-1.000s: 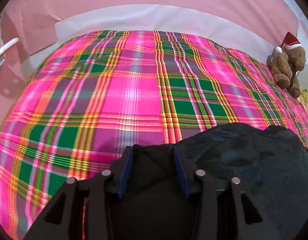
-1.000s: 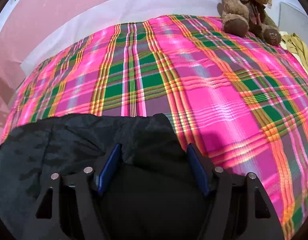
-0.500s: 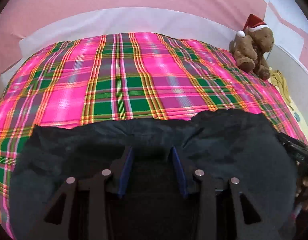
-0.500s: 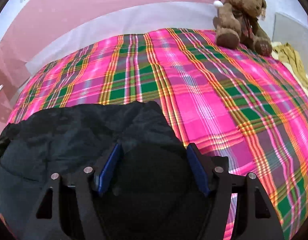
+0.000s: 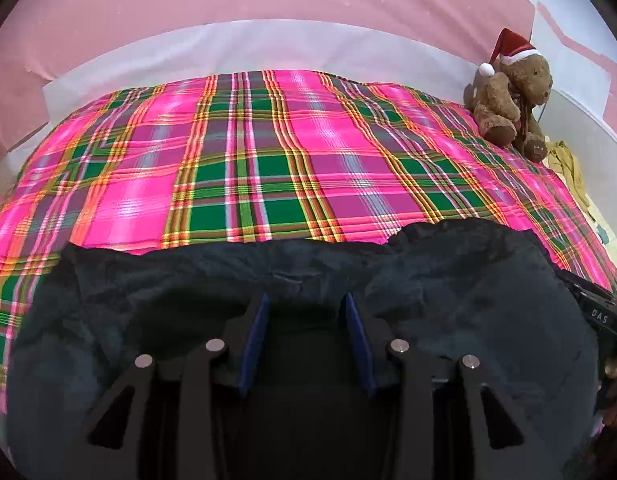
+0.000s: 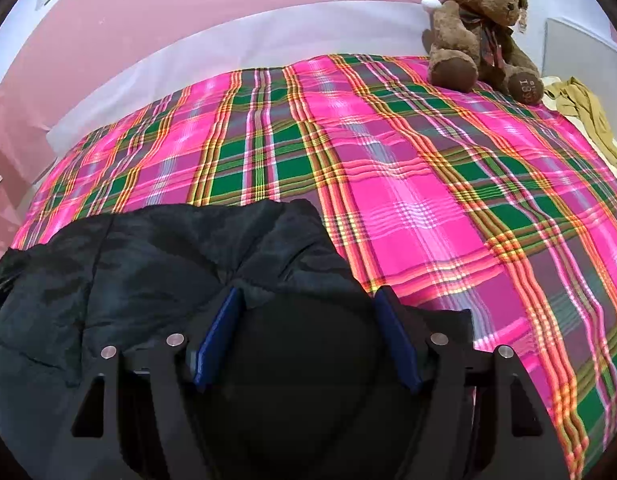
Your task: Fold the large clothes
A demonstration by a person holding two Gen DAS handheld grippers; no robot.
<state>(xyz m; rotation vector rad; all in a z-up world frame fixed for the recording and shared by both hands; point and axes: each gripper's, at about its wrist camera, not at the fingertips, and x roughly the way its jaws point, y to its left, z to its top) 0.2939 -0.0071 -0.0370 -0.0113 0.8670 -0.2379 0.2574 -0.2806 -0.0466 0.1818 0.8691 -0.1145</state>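
A: Where is the garment?

B: The dark garment (image 5: 448,280) lies bunched at the near edge of the plaid bedspread (image 5: 268,168), filling the six o'clock half of the left wrist view. In the right wrist view it sits from about seven to nine o'clock, its far edge a ragged line across the plaid.

A: And the left gripper (image 5: 306,300)?

B: Its jaws stand partly apart with a thick fold of the dark cloth packed between the blue pads (image 5: 254,340). The pads appear to press on it, so it has hold of the garment.

A: The right gripper (image 6: 308,294)?

B: Wider. A fat, rounded bundle of the same cloth fills the whole gap, touching both blue pads, so it grips the garment too.

A: Anything else on the bed?

B: A brown teddy bear (image 5: 512,108) in a red Santa hat sits at the bedspread's far corner, around one o'clock. Just beside it, at two o'clock, lies a crumpled yellowish cloth (image 6: 584,112). Behind the bed runs a pink wall (image 5: 268,8).
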